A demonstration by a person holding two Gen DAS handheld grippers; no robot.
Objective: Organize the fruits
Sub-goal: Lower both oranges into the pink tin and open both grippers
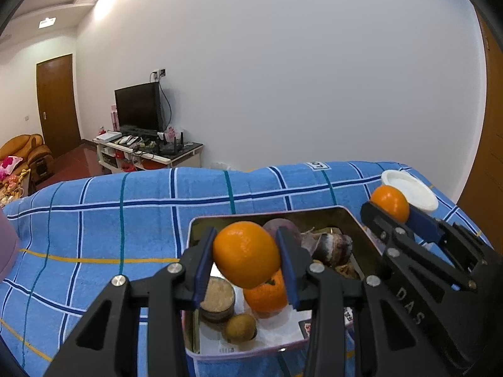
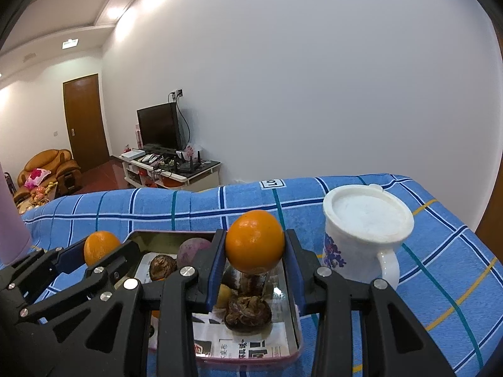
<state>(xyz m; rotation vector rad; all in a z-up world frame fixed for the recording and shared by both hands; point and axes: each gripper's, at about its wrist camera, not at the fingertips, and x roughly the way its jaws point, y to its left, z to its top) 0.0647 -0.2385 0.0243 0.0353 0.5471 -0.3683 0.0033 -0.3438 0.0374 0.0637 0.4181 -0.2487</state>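
My left gripper (image 1: 246, 235) is shut on an orange (image 1: 246, 256), held just above an open metal tin (image 1: 314, 211). In the tin lie another orange (image 1: 267, 297), a brown kiwi-like fruit (image 1: 240, 326), a purple fruit (image 1: 284, 227) and dark husked fruits (image 1: 333, 245). In the right wrist view my right gripper (image 2: 255, 238) is shut on a second orange (image 2: 254, 243) over the tin's right side (image 2: 294, 308). Each view shows the other gripper beside it: the right gripper (image 1: 391, 210) with its orange (image 1: 389, 201), the left gripper (image 2: 99, 251) with its orange (image 2: 100, 245).
The tin stands on a blue checked towel (image 1: 94, 220) that covers the table. A white mug (image 2: 367, 229) with a lid stands right of the tin. A small round jar (image 1: 217, 298) sits inside the tin. A pink object (image 2: 12, 220) stands at far left.
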